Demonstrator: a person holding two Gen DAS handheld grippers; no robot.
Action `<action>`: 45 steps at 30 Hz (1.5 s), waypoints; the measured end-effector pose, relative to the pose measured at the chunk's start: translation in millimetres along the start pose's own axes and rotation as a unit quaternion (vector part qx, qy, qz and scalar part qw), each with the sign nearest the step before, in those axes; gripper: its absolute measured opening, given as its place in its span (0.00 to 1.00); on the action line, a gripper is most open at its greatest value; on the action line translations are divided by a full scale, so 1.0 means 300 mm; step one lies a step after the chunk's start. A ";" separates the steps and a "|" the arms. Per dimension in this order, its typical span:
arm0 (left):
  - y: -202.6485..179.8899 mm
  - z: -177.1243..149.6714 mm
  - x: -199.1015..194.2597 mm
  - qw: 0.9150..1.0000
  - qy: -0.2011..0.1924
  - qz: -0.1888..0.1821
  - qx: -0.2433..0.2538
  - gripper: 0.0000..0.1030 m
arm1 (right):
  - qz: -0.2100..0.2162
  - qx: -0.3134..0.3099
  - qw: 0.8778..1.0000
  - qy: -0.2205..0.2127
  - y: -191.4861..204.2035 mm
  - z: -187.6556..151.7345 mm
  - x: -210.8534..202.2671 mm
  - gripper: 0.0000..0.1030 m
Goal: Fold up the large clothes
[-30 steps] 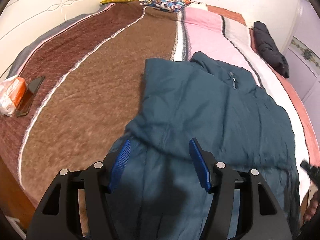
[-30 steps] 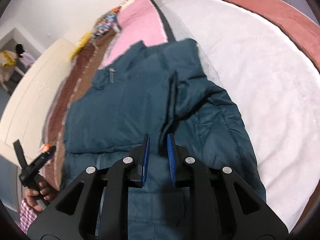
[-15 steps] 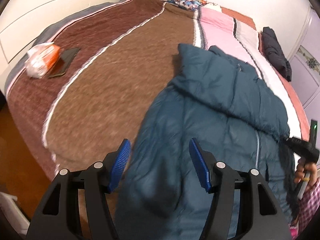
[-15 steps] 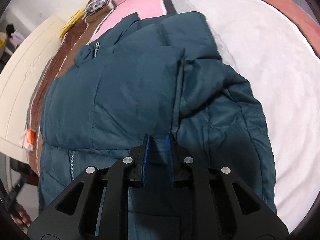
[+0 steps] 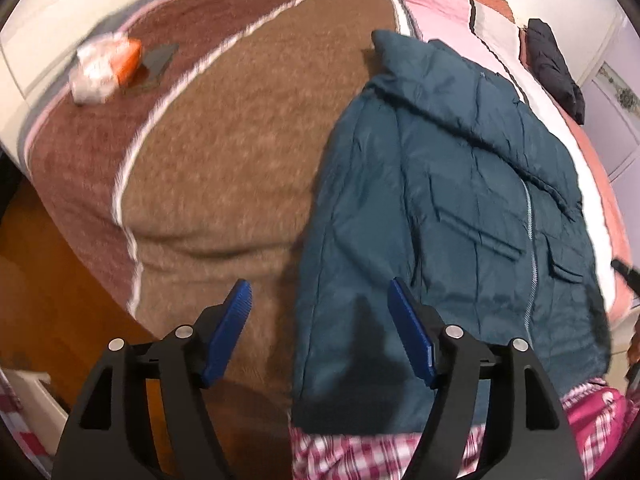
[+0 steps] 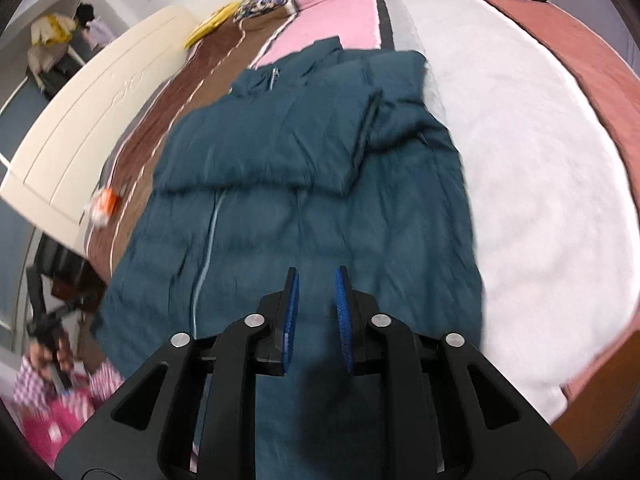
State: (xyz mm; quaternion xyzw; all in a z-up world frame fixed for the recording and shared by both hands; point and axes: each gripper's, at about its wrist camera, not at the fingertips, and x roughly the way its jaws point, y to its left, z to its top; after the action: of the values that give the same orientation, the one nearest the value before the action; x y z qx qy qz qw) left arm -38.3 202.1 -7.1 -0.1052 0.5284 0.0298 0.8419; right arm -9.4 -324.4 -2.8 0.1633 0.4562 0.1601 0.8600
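Observation:
A teal puffer jacket (image 5: pixel 460 200) lies zipped on the bed, collar at the far end, with its sleeves folded across the chest (image 6: pixel 280 140). My left gripper (image 5: pixel 320 308) hovers over the jacket's near left edge. Its jaws are opening wide; that edge lies below them, with nothing pinched. My right gripper (image 6: pixel 317 280) hangs over the lower right half of the jacket. Its jaws are opening from a narrow gap, and only fabric far below shows between the pads. In the right wrist view a hand holds the left gripper (image 6: pixel 48 320) at the lower left.
The bed has a brown blanket (image 5: pixel 240 140) and a white blanket (image 6: pixel 540 200). An orange-and-white bag (image 5: pixel 106 68) and a dark flat device (image 5: pixel 160 60) lie at the far left. A black garment (image 5: pixel 554 68) lies far right. Pink checked clothing (image 5: pixel 360 452) shows by the near edge, wooden floor (image 5: pixel 48 280) left.
Both grippers drew back from the folded sleeves toward the jacket's near hem. The left one shifted to the jacket's left edge and opened wider. The right one's gap grew slightly.

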 end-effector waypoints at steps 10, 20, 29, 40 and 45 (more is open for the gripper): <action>0.060 -0.096 0.046 0.994 0.045 -0.079 -0.058 0.67 | 0.002 0.103 0.994 0.047 -0.191 -0.267 -0.181 0.57; 0.063 -0.109 0.058 0.990 0.048 -0.115 -0.067 0.67 | 0.033 0.136 0.987 0.078 -0.217 -0.401 -0.176 0.58; 0.056 -0.122 0.079 0.985 0.055 -0.146 -0.068 0.55 | 0.053 0.130 0.985 0.100 -0.203 -0.416 -0.119 0.43; 0.047 -0.094 0.007 0.982 0.011 -0.178 -0.069 0.11 | 0.105 0.120 0.986 0.053 -0.165 -0.381 -0.189 0.11; 0.005 -0.043 -0.071 0.983 -0.027 -0.178 -0.047 0.10 | 0.120 0.106 0.987 0.007 -0.126 -0.310 -0.259 0.10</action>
State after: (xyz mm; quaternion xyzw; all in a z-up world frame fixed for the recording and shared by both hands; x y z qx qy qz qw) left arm -59.1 202.0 6.3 -0.2359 0.4763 -0.0932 0.8419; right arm -123.8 -378.5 -11.4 0.3060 0.4534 0.2135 0.8095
